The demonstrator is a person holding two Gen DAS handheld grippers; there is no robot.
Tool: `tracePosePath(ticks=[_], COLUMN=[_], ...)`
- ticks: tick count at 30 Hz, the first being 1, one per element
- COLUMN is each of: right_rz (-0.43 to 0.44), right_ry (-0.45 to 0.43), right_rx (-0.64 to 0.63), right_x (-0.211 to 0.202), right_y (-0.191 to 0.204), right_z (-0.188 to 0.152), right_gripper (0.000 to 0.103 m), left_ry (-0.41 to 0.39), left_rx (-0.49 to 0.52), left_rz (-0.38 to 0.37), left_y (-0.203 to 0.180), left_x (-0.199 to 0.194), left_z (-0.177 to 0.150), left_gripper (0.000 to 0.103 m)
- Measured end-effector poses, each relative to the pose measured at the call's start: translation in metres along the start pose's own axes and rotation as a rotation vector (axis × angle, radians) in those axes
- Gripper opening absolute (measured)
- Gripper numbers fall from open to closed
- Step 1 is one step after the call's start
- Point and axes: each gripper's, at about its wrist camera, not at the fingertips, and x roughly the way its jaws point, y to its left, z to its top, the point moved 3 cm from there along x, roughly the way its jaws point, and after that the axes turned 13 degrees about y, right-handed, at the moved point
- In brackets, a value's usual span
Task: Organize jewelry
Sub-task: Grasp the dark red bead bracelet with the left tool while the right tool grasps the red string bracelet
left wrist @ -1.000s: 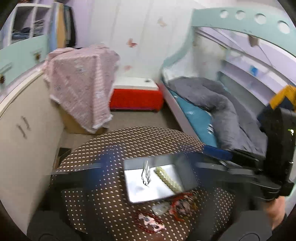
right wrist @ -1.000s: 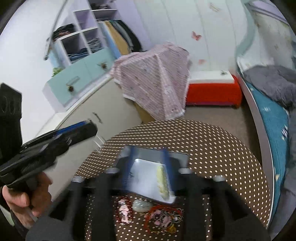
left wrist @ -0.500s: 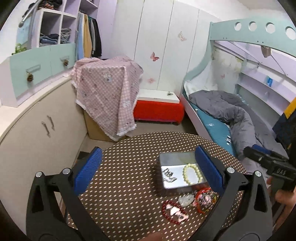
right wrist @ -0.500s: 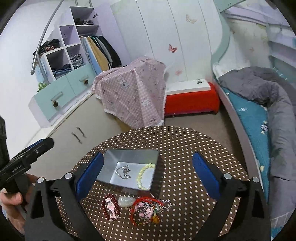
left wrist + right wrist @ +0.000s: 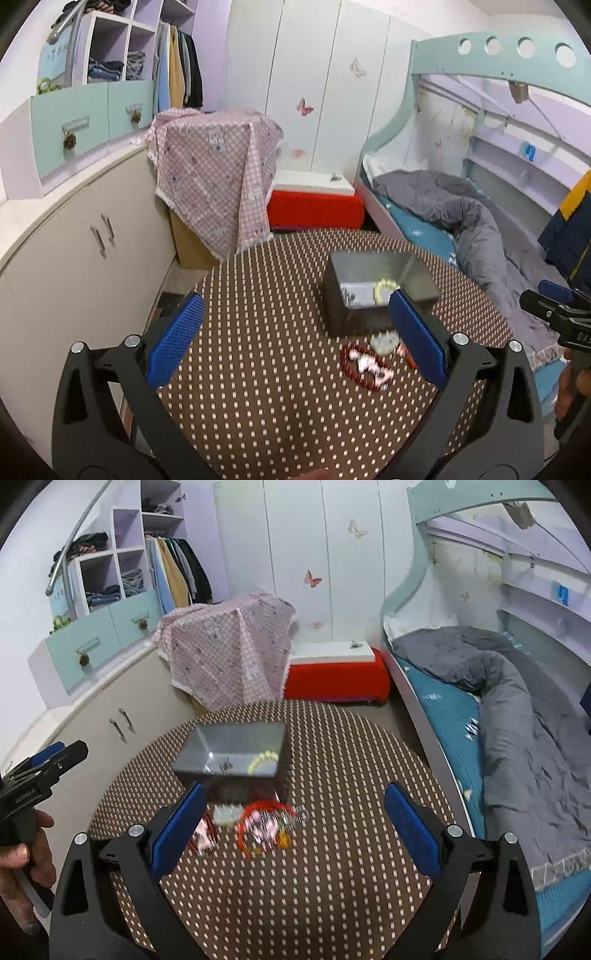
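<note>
A grey metal box (image 5: 373, 295) (image 5: 236, 753) stands on the round brown dotted table (image 5: 266, 332) (image 5: 332, 867). It holds a pale bead bracelet (image 5: 384, 290) (image 5: 262, 760) and a silver chain (image 5: 224, 765). In front of it lie a dark red bracelet (image 5: 364, 365) (image 5: 202, 836), a pale stone piece (image 5: 385, 341) (image 5: 227, 813) and a red cord bracelet with charms (image 5: 264, 825). My left gripper (image 5: 295, 336) is open and empty, above the table left of the box. My right gripper (image 5: 295, 823) is open and empty, above the loose jewelry.
A cream cabinet (image 5: 74, 258) runs along the left. A pink checked cloth covers a box (image 5: 218, 177) behind the table, beside a red bench (image 5: 314, 206). A bed with a grey duvet (image 5: 517, 709) is on the right.
Both grippers have drawn back and up from the box, and their jaws have spread wide. The box and loose jewelry have not moved.
</note>
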Motion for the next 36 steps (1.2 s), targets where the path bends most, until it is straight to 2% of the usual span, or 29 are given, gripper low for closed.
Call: tracePosePath(ticks=[6, 7, 9, 12, 17, 23, 32, 33, 35, 36], right_rz=[0.027, 0.046, 0.069, 0.099, 0.137, 0.172, 0.178, 0.178, 0.178, 0.178], right_ry=[0.075, 0.095, 0.140, 0.186, 0.221, 0.252, 0.262, 0.265, 0.268, 0.268], right_rx=[-0.042, -0.066, -0.099, -0.116, -0.114, -0.132, -0.135, -0.136, -0.143, -0.147], right_x=[0.029, 0.038, 0.053, 0.075, 0.098, 0.114, 0.120, 0.122, 0.124, 0.124], right_y=[-0.001, 0.001, 0.004, 0.002, 0.001, 0.009, 0.010, 0.011, 0.013, 0.014], right_z=[-0.015, -0.017, -0.019, -0.022, -0.022, -0.019, -0.017, -0.016, -0.015, -0.015], right_gripper=[0.091, 0.087, 0.067, 0.049, 0.043, 0.031, 0.031, 0.031, 0.028, 0.026], left_ry=[0.061, 0.075, 0.098, 0.132, 0.171, 0.221, 0.288, 0.294, 0.323, 0.334], left_rx=[-0.035, -0.041, -0.046, -0.041, 0.004, 0.013, 0.044, 0.056, 0.094, 0.101], left_rz=[0.047, 0.057, 0.082, 0.109, 0.145, 0.147, 0.121, 0.125, 0.141, 0.133], left_y=[-0.002, -0.003, -0.006, -0.013, -0.021, -0.023, -0.034, -0.036, -0.041, -0.043], left_x=[0.016, 0.020, 0.027, 0.037, 0.051, 0.075, 0.110, 0.113, 0.123, 0.126], left_z=[-0.026, -0.030, -0.036, -0.043, -0.049, -0.052, -0.052, -0.051, -0.054, -0.055], left_gripper=[0.098, 0.098, 0.098, 0.098, 0.098, 0.098, 0.098, 0.096, 0.080, 0.067])
